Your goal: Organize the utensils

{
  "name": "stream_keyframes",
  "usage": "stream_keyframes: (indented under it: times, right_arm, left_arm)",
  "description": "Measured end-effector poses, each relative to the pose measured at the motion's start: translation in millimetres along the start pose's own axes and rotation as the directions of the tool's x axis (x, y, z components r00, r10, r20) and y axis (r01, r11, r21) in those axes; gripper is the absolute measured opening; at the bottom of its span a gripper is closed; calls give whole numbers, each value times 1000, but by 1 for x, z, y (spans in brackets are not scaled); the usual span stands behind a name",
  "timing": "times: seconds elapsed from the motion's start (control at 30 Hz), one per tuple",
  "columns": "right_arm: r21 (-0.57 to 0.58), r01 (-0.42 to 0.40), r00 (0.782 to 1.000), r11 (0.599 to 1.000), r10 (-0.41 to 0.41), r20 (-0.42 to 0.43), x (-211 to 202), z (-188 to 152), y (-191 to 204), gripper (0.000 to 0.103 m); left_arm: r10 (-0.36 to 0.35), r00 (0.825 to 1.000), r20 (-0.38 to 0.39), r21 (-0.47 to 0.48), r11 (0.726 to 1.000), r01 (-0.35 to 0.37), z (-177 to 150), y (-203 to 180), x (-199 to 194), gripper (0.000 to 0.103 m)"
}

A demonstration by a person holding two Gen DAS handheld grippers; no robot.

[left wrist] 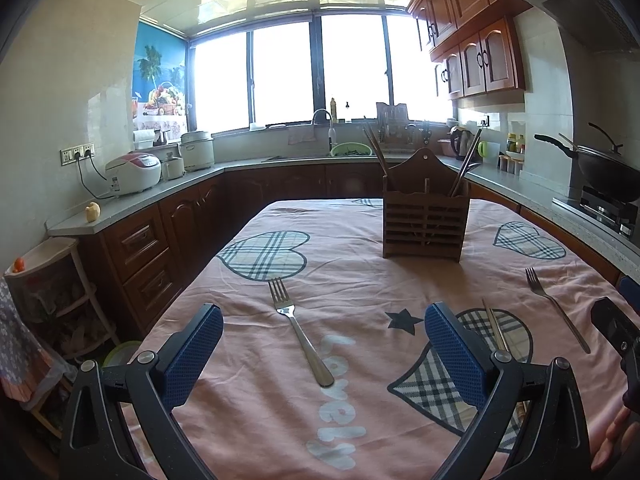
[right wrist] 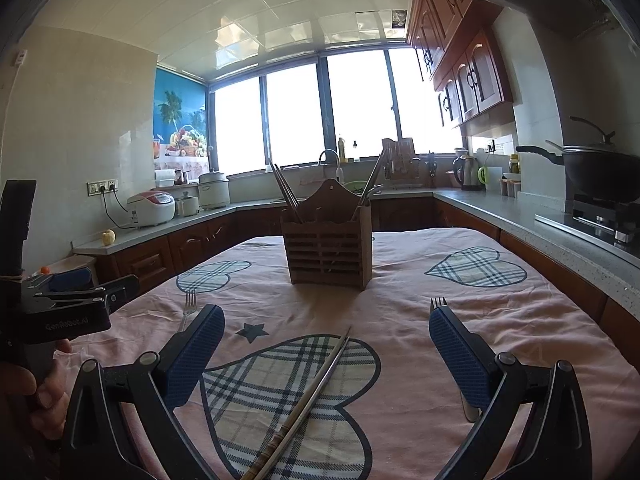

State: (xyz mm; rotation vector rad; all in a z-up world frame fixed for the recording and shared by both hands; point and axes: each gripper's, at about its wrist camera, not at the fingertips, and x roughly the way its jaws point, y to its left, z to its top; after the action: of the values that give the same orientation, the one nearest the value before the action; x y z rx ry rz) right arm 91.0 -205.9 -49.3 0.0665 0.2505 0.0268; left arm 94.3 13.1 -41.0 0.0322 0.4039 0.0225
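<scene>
Fingers spread, both grippers, nothing held. Pre-grasp: fork at 12; next, straddle handle, lift to holder.

Forks before holder on table

Left gripper jaws wide apart, right gripper likewise — both level

Black angular gripper frames, silver pivot screws, blue dimpled fingers — bare fingertips, white "GenRobot.ai" lettering
</scene>
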Motion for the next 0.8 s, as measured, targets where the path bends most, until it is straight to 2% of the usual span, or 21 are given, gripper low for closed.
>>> stream_keyframes:
  times: [0.8]
  right_arm:
    - [1, -3, 1000, 1000, 3, 3, -1, 1, 1, 103]
  left_arm:
    - [8, 1000, 19, 11, 1000, -8, -2, -4, -7, 102]
